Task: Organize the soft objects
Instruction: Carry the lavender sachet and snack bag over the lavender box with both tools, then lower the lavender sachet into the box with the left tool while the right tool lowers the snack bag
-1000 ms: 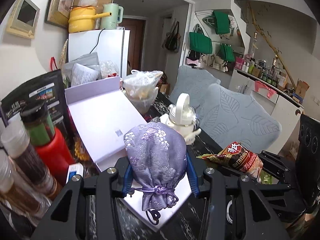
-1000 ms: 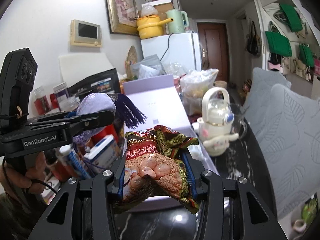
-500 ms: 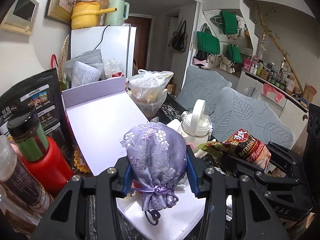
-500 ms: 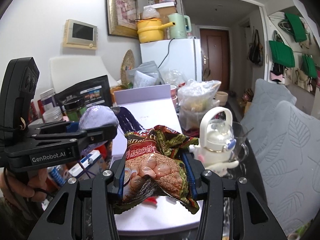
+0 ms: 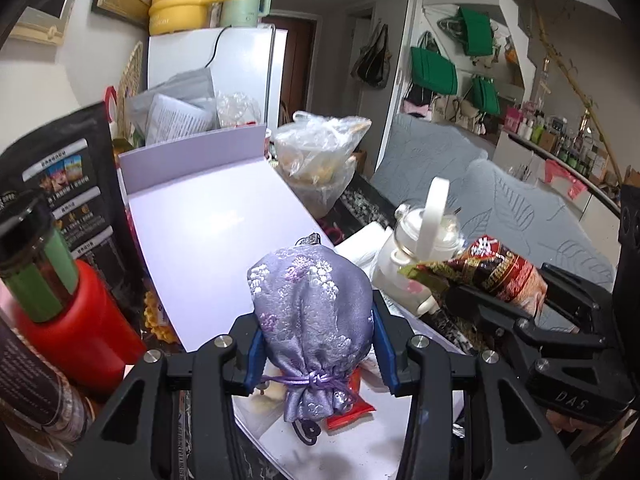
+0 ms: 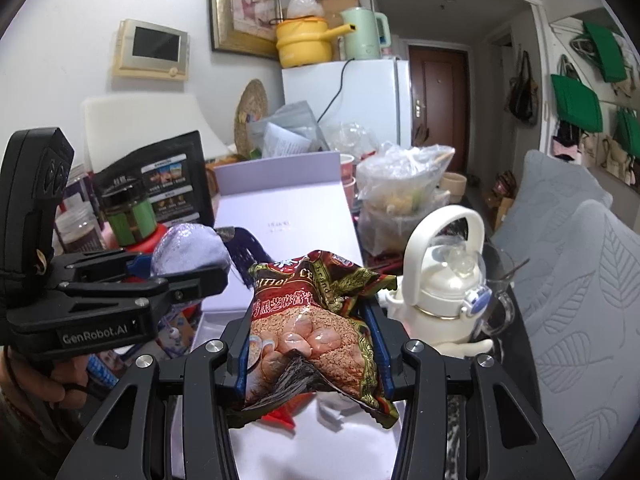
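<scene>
My left gripper [image 5: 319,351] is shut on a purple brocade drawstring pouch [image 5: 310,312], neck and cord hanging toward the camera. My right gripper [image 6: 310,354] is shut on a red and brown cereal packet [image 6: 316,320], crumpled between the blue pads. Both hang side by side over an open white box [image 5: 208,232] with a lavender lid. In the right wrist view the left gripper [image 6: 176,278] and its pouch [image 6: 188,252] show at the left. The packet [image 5: 500,272] appears at the right of the left wrist view. A small red wrapper [image 5: 352,408] lies in the box.
A white handled bottle [image 6: 444,280] stands right of the box, a filled plastic bag [image 5: 320,160] behind it. A red container [image 5: 76,320], jars and a black stand-up bag [image 5: 60,172] crowd the left. Grey cushions [image 6: 580,280] lie at the right.
Both grippers have moved forward and a little down over the box, still holding the pouch and the packet. The box's near end and the red wrapper have come into view.
</scene>
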{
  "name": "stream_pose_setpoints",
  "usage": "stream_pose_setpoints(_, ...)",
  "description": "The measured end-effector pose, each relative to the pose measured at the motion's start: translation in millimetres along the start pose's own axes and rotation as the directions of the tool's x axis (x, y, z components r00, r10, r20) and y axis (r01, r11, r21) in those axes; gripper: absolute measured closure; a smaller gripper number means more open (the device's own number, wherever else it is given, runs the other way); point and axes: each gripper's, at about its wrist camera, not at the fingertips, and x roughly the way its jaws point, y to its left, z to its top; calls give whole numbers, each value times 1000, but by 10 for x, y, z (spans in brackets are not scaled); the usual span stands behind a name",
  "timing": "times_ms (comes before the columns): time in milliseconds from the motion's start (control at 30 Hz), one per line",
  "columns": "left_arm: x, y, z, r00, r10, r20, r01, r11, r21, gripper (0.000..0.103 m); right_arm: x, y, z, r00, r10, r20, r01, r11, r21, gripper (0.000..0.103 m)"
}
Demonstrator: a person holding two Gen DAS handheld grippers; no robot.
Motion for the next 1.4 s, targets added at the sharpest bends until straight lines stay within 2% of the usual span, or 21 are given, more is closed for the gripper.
stream_pose_setpoints(200, 210, 21, -80, 999, 28, -42, -27, 1000, 11, 59, 228, -62, -57, 999, 30, -45, -29, 999, 32, 57)
stream_pose_setpoints(367, 385, 74, -140, 995, 15, -101, -16, 1000, -5, 59, 400, -83, -127, 994, 45, -95, -41, 998, 45, 57)
stream_pose_setpoints(567, 506, 115, -182, 991, 41, -128, -43, 999, -10, 59, 564, -132, -213, 988, 62, -140, -54, 997, 62, 57)
stream_pose_setpoints(1000, 760, 115, -291, 978, 88, -190, -87, 996, 18, 59, 791, -137, -318, 980, 16, -199, -8, 999, 40, 57)
stream_pose_setpoints(1400, 948, 196, -365, 965, 100, -241, -101, 995, 7, 59, 870, -131, -325, 973, 6, -230, 3, 999, 37, 57)
